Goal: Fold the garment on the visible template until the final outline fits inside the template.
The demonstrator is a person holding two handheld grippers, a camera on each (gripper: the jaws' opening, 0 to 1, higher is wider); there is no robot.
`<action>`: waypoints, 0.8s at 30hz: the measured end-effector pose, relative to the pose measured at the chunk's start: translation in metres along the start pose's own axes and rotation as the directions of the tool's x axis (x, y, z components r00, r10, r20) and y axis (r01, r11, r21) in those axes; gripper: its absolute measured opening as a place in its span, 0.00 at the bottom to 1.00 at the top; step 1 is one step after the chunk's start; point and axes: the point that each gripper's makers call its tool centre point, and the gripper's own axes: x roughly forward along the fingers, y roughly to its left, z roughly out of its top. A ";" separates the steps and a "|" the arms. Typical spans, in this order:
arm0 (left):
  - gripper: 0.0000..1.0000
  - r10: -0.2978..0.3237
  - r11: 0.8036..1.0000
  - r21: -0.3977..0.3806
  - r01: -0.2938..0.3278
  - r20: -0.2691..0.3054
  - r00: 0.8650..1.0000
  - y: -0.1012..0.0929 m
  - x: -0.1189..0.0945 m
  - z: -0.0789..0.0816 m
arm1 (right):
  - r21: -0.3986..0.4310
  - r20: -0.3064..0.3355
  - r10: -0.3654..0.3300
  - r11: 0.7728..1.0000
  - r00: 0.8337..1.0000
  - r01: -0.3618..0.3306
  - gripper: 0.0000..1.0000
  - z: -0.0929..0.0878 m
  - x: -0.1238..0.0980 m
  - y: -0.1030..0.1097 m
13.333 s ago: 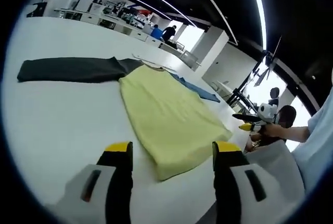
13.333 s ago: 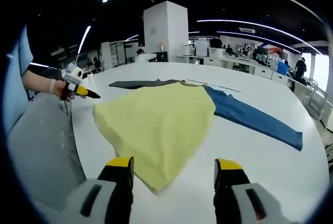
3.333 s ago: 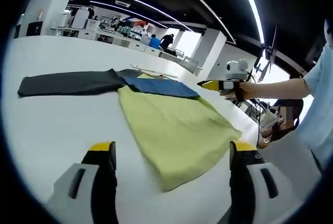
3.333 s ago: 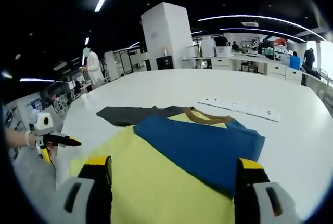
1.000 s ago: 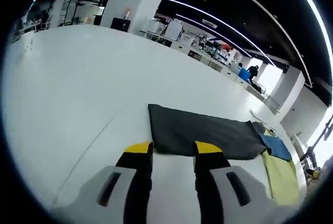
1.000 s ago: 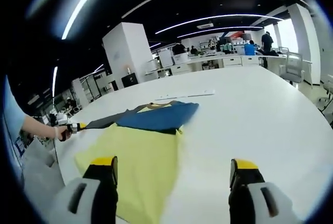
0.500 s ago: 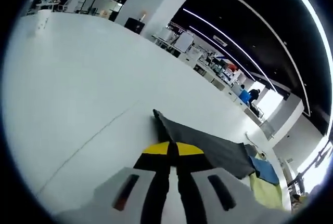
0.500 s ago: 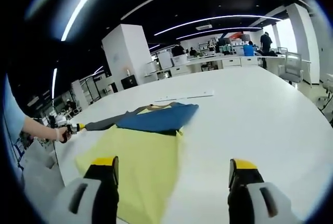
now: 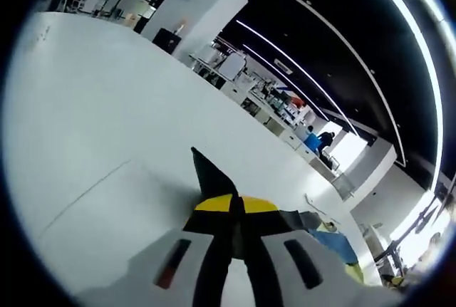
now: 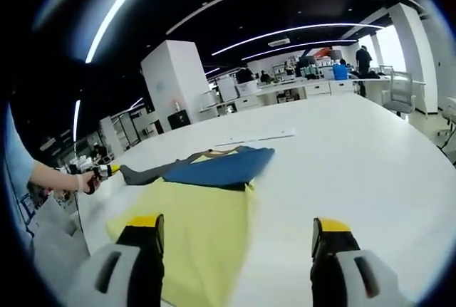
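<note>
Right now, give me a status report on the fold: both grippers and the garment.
Left gripper shut on the dark sleeve, cuff lifted. Right gripper open, holding nothing, above the yellow body. Blue sleeve folded across the garment. Nothing in the way on the table.

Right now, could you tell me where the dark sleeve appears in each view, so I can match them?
Left gripper view: dark sleeve lower centre, pinched in the shut left gripper.
Right gripper view: dark sleeve at left, running to the left gripper.
Shared landmark: blue sleeve.
</note>
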 end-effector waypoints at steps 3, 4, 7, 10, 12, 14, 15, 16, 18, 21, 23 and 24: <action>0.00 -0.038 0.999 -0.002 0.038 -0.015 0.999 -0.020 0.009 -0.006 | 0.004 0.012 -0.006 1.000 1.000 0.006 0.86 0.001 -0.003 -0.003; 0.00 -0.043 0.999 0.001 0.043 -0.021 0.999 -0.025 0.011 -0.009 | 0.013 0.020 -0.011 1.000 1.000 0.011 0.86 0.002 -0.005 -0.005; 0.00 -0.078 0.997 -0.006 0.077 -0.043 0.996 -0.047 0.021 -0.023 | 0.027 0.034 -0.019 0.999 0.999 0.018 0.86 0.003 -0.009 -0.007; 0.00 -0.106 0.994 -0.014 0.105 -0.064 0.992 -0.072 0.025 -0.037 | 0.029 0.033 -0.023 0.999 0.999 0.022 0.85 0.001 -0.013 -0.009; 0.00 -0.123 0.992 -0.014 0.122 -0.075 0.990 -0.088 0.028 -0.045 | 0.033 0.034 -0.029 0.999 0.999 0.028 0.85 0.000 -0.016 -0.012; 0.00 -0.140 0.990 -0.015 0.139 -0.084 0.987 -0.102 0.032 -0.051 | 0.042 0.038 -0.037 0.998 0.999 0.036 0.85 0.000 -0.019 -0.015; 0.00 -0.148 0.989 -0.019 0.146 -0.088 0.985 -0.107 0.033 -0.054 | 0.046 0.043 -0.044 0.998 0.998 0.042 0.85 -0.001 -0.022 -0.018; 0.00 -0.160 0.987 -0.019 0.158 -0.093 0.983 -0.115 0.036 -0.057 | 0.048 0.045 -0.047 0.998 0.998 0.045 0.85 -0.001 -0.023 -0.019; 0.00 -0.172 0.985 -0.019 0.171 -0.102 0.980 -0.124 0.040 -0.061 | 0.051 0.042 -0.056 0.997 0.998 0.054 0.84 -0.003 -0.027 -0.022; 0.00 -0.203 0.979 -0.009 0.204 -0.129 0.971 -0.143 0.048 -0.071 | 0.064 0.045 -0.066 0.996 0.997 0.064 0.84 -0.004 -0.031 -0.027; 0.00 -0.219 0.976 -0.009 0.220 -0.140 0.966 -0.152 0.052 -0.075 | 0.067 0.048 -0.075 0.995 0.996 0.072 0.84 -0.005 -0.032 -0.030; 0.00 -0.233 0.972 -0.010 0.234 -0.147 0.961 -0.159 0.054 -0.078 | 0.071 0.046 -0.077 0.995 0.996 0.074 0.84 -0.006 -0.033 -0.031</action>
